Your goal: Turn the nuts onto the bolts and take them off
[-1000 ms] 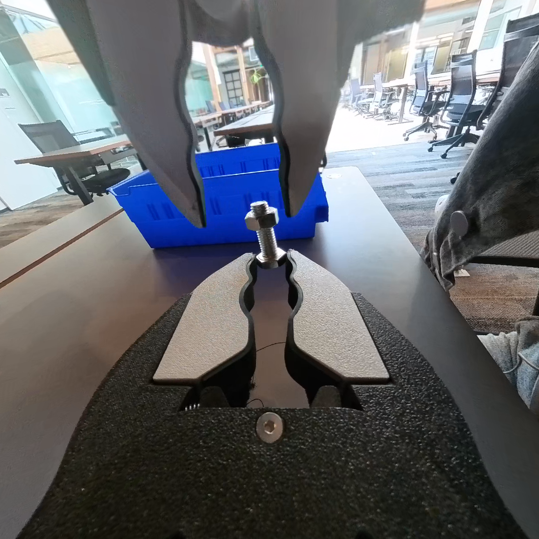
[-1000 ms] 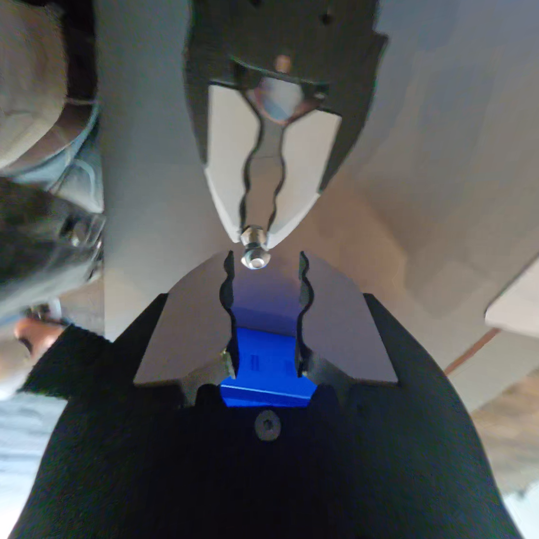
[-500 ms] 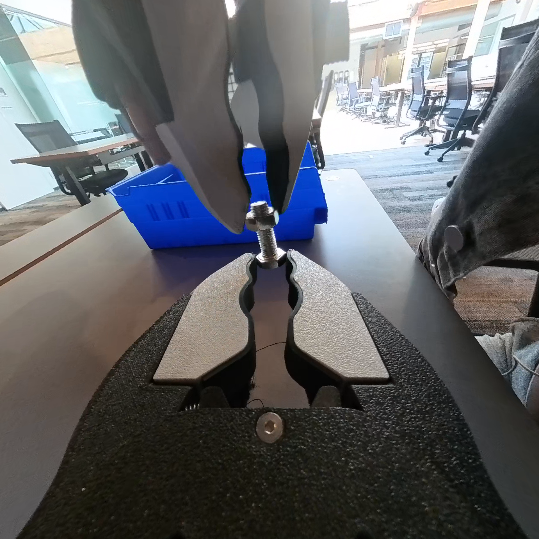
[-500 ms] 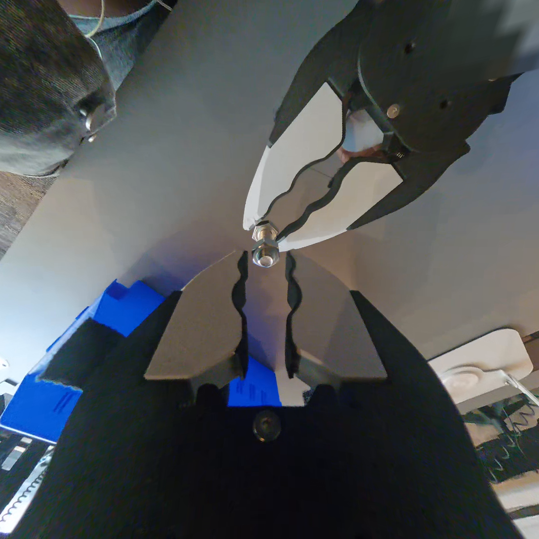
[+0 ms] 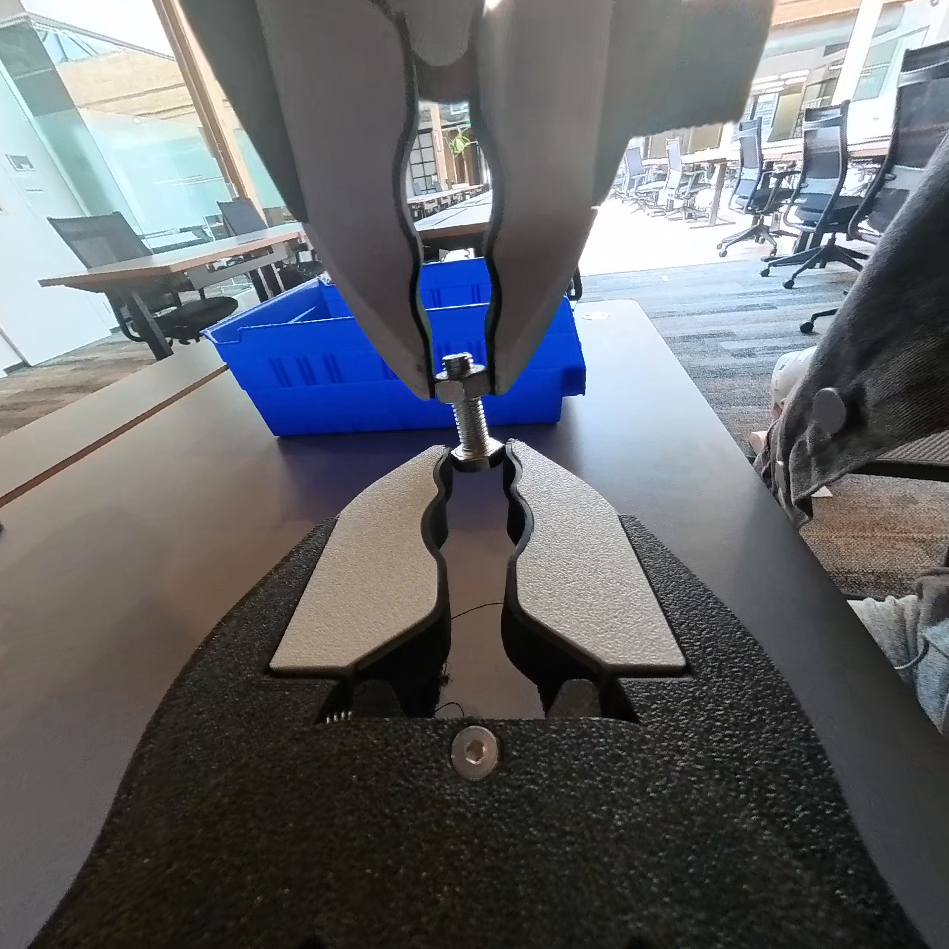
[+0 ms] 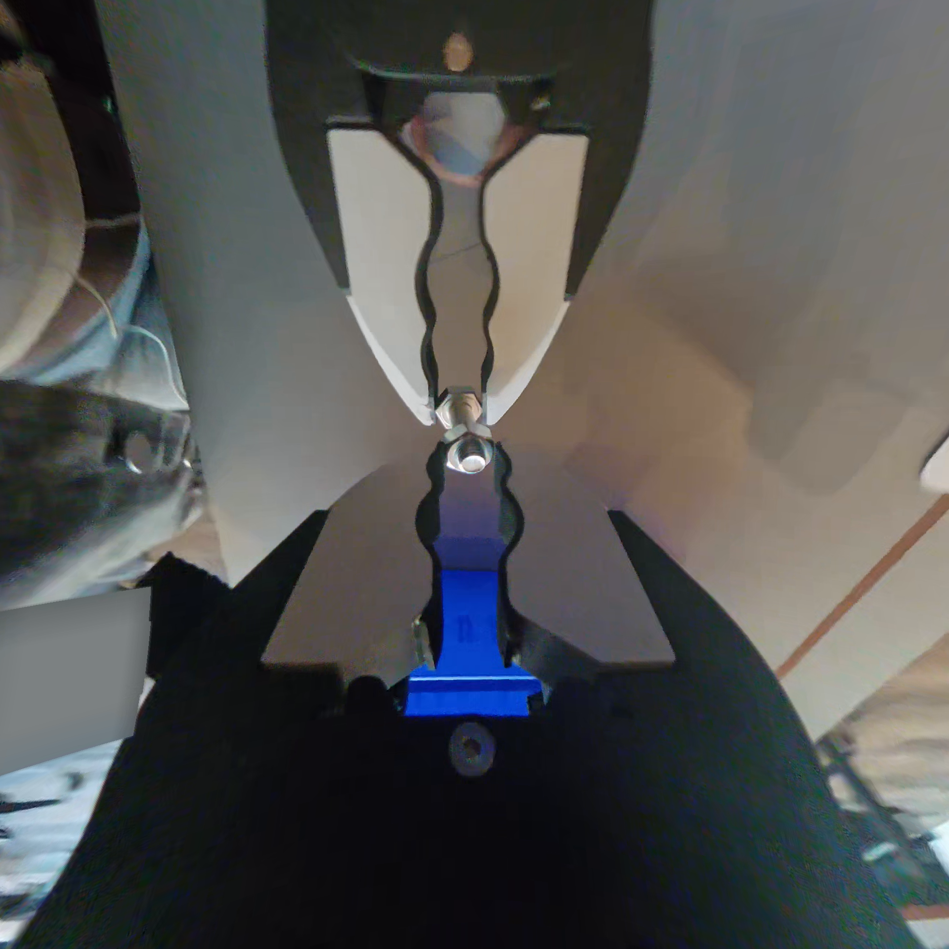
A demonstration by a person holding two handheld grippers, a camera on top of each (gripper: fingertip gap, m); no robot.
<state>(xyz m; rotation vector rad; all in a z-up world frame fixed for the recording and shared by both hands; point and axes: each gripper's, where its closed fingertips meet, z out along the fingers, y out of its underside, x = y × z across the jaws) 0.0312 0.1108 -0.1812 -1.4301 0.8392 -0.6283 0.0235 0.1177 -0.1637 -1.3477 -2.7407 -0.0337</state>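
Left wrist view: left gripper (image 5: 475, 454) clamped on the hex head of the bolt (image 5: 468, 430), fingers (image 5: 380, 570) nearly together with only the head pinched between the tips. Bolt upright, threaded shank rising clear of the tips, held above the dark surface (image 5: 154, 513). Near the top of the shank, the nut (image 5: 458, 391), a short stub of thread showing above it. Coming down from overhead, the right gripper (image 5: 458, 382), its grey fingers (image 5: 539, 287) closed on the nut from both sides, tips touching its flats.

Right wrist view: same stack seen end on from above. Right gripper (image 6: 464, 454) with dark wavy fingers (image 6: 508, 493) gripping the nut (image 6: 464, 457), bolt tip shining in its centre. Just beyond, the bolt (image 6: 458, 408) head pinched in the pale fingers (image 6: 380, 257) of the left gripper (image 6: 458, 411), pointing straight back at the camera.

Behind the bolt, well apart on the surface, a blue plastic bin (image 5: 328, 380) with a divider inside; contents hidden by its front wall. Same bin (image 6: 470, 616) glimpsed as a blue strip between the right fingers. No legible writing on bolt, nut or bin.

At the right edge, a grey denim sleeve (image 5: 873, 390) with a metal button. Farther out, office chairs (image 5: 816, 200) and a desk (image 5: 169, 267) by glass walls.
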